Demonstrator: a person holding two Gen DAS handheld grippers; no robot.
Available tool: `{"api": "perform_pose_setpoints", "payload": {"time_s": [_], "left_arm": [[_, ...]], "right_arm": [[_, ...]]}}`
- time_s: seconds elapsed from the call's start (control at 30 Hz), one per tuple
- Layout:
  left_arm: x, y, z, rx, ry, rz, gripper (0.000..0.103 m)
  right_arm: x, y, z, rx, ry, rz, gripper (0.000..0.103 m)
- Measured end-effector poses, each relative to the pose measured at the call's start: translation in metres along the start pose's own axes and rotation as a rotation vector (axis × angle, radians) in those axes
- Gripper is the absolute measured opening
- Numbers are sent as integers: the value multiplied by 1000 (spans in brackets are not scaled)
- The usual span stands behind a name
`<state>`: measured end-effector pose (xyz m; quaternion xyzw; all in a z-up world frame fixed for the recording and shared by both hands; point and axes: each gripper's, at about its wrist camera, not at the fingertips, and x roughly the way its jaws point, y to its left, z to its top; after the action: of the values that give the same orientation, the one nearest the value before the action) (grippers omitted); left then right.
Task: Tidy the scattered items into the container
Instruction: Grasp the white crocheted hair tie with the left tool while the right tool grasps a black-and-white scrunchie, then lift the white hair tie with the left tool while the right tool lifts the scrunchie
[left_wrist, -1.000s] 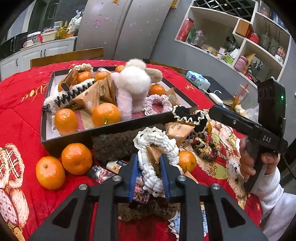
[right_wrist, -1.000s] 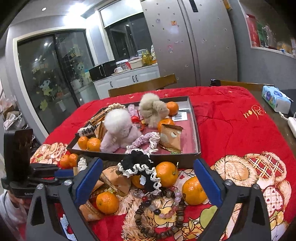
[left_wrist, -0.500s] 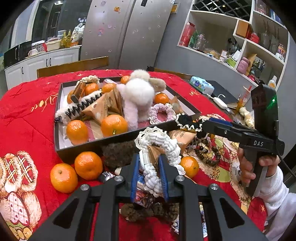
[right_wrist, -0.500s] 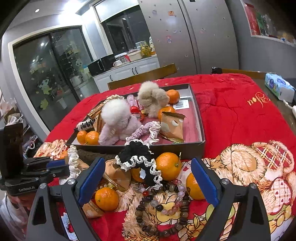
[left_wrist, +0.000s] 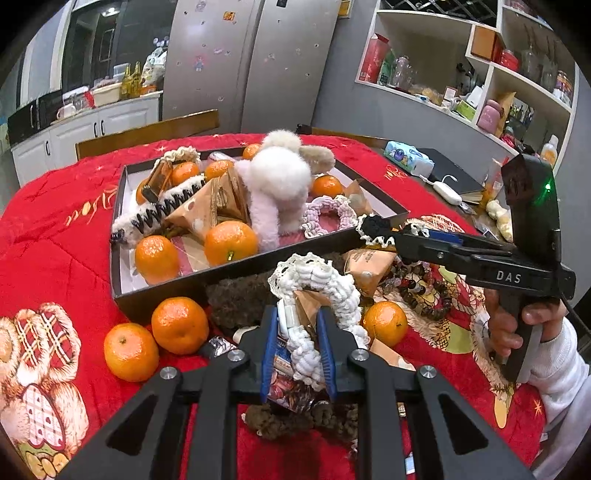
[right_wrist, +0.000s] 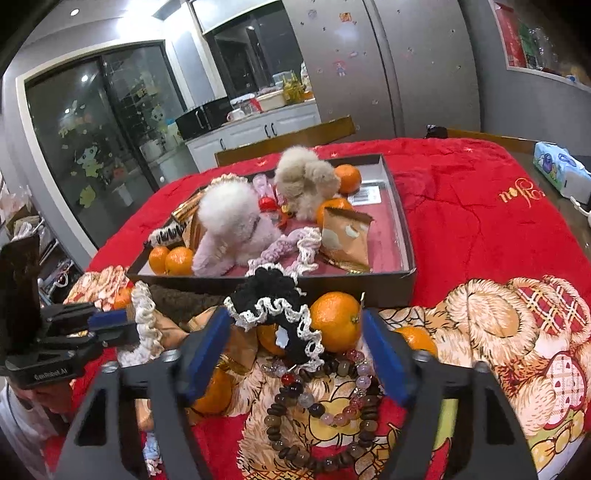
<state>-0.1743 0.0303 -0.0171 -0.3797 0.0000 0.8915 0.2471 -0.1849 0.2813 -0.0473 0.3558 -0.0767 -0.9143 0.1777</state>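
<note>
Left claw clamped on white scrunchie; right claw spread over black scrunchie.

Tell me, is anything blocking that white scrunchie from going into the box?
Only the box near wall stands between; the left gripper holds the white scrunchie just before it, so it must lift over. Inside is crowded with oranges and plush toys.

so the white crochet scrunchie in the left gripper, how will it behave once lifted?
Probably floppy: the white scrunchie is a soft ruffled loop pinched at one side by the left gripper, so the rest will likely sag. It looks light for its size. Its yarn might snag the brown snack packet showing through the loop.
</note>
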Motion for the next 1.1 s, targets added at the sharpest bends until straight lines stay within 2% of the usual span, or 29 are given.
{"api": "perform_pose_setpoints", "payload": {"time_s": [0.03,0.1,0.13,0.47,0.63,0.73,1.0,1.1], "left_arm": [[0,-2,0,13,2,10,23],[0,-4,0,25,2,21,23],[0,-4,0,27,0,20,23],[-17,-2,4,31,-74,14,22],[-9,1,3,19,-46,9,22],[-9,1,2,1,-48,-20,22],[-7,-2,0,9,-43,25,22],[-11,-5,1,13,-55,-16,22]], "right_arm": [[0,0,0,-1,-1,3,47],[0,1,1,-8,10,-9,31],[0,2,0,-10,11,-14,27],[1,3,-1,-8,20,1,27],[1,3,-1,-10,20,3,29],[1,4,-1,-8,20,6,29],[1,4,-1,-6,20,7,29],[1,4,-1,-6,20,9,29]]}}
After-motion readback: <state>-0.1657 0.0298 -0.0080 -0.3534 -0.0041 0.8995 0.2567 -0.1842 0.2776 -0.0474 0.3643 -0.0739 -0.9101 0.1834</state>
